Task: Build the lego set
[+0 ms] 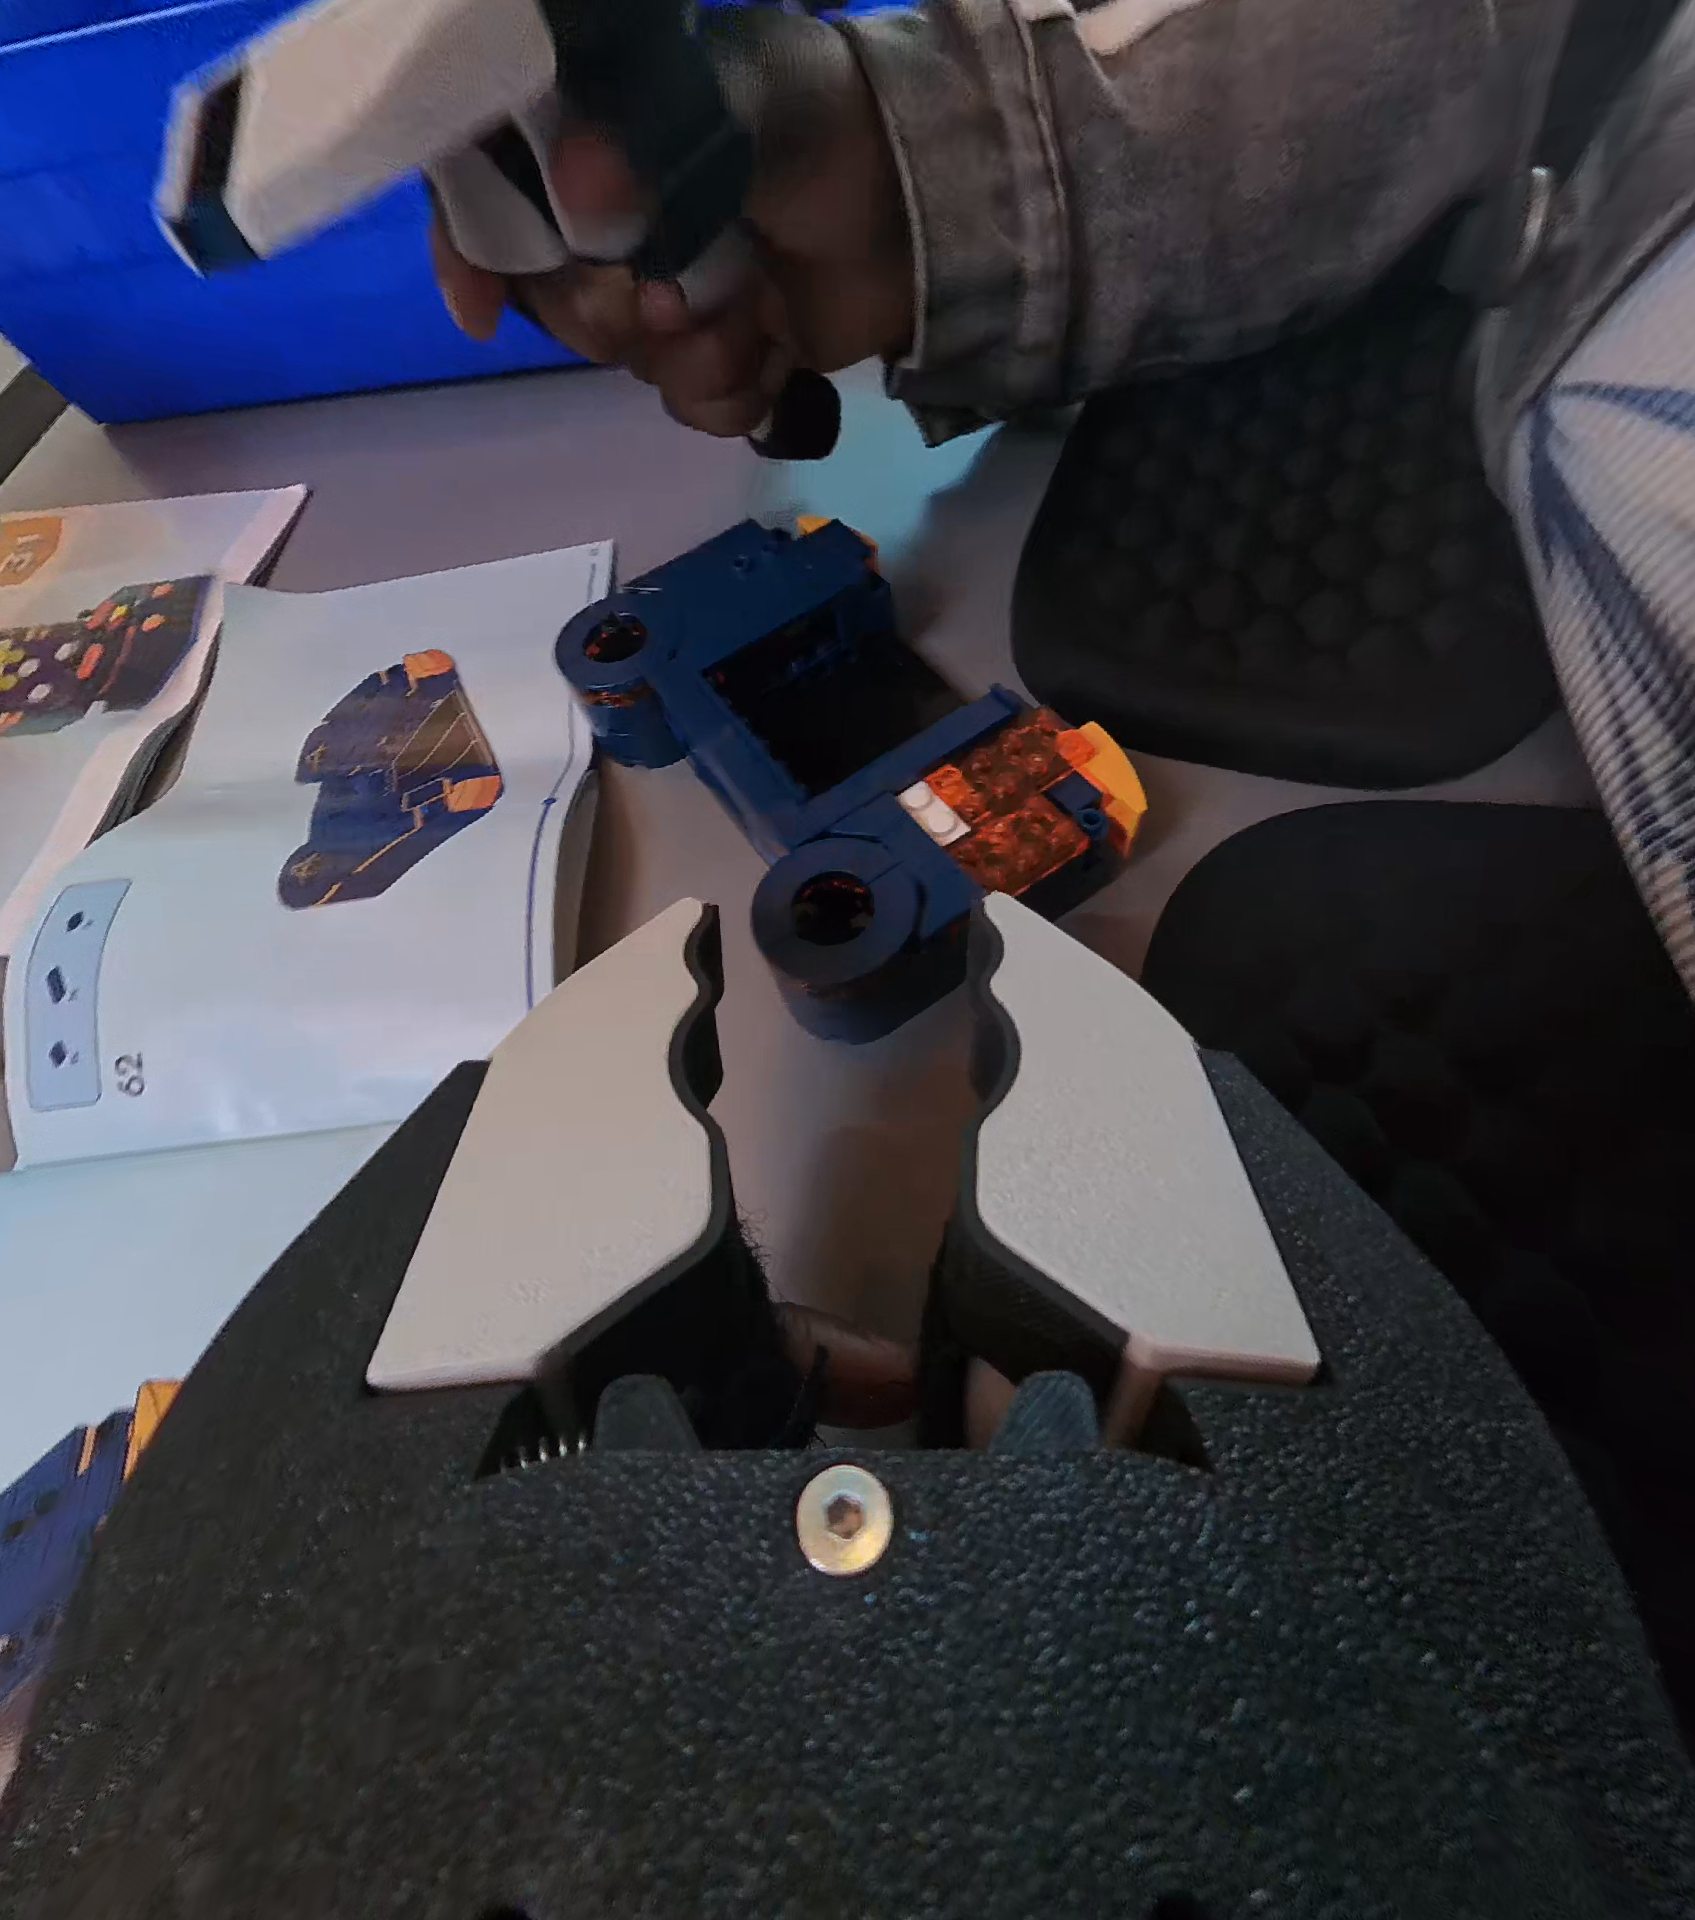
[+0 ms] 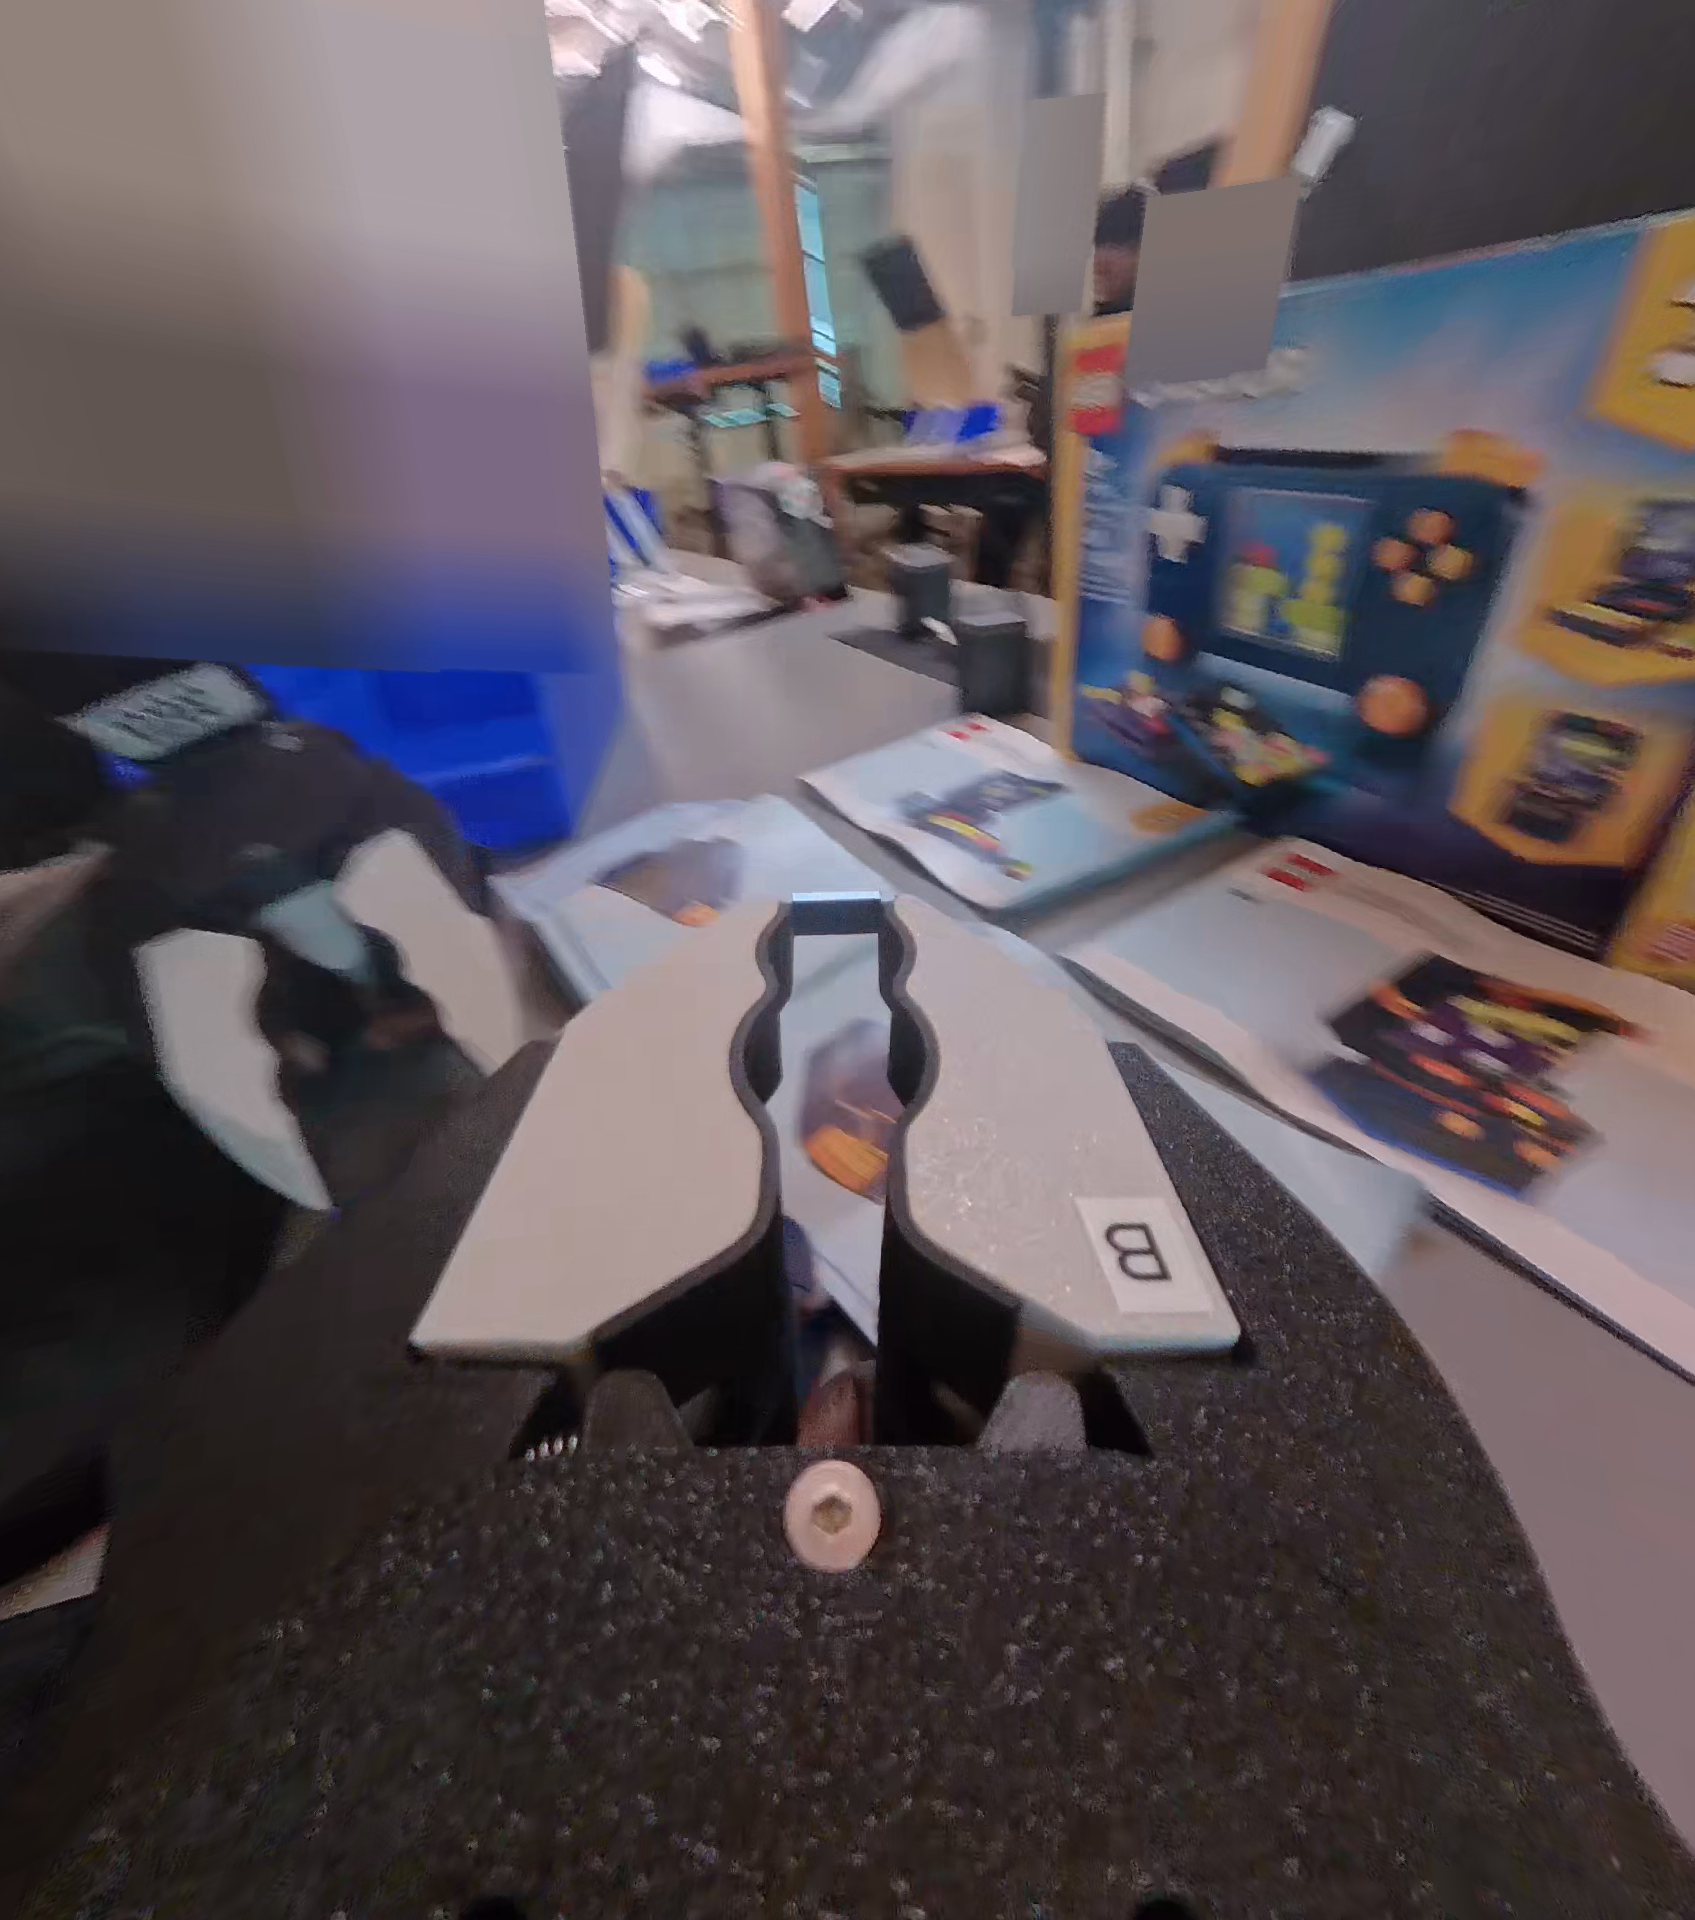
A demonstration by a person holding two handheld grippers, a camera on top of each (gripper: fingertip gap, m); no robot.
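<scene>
Right gripper (image 2: 835,920) pinches a small dark brick (image 2: 835,914) for adding, left gripper (image 1: 848,935) sits unclenched around the model (image 1: 822,727) at 12 o'clock, probably steadying it.

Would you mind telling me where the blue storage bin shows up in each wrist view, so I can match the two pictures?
Left wrist view: the blue storage bin fills the upper left corner, behind the right gripper.
Right wrist view: the bin sits left of centre at mid-height, partly behind a blurred patch and the left gripper.
Shared landmark: the open instruction booklet lying on the table in front of the bin.
</scene>
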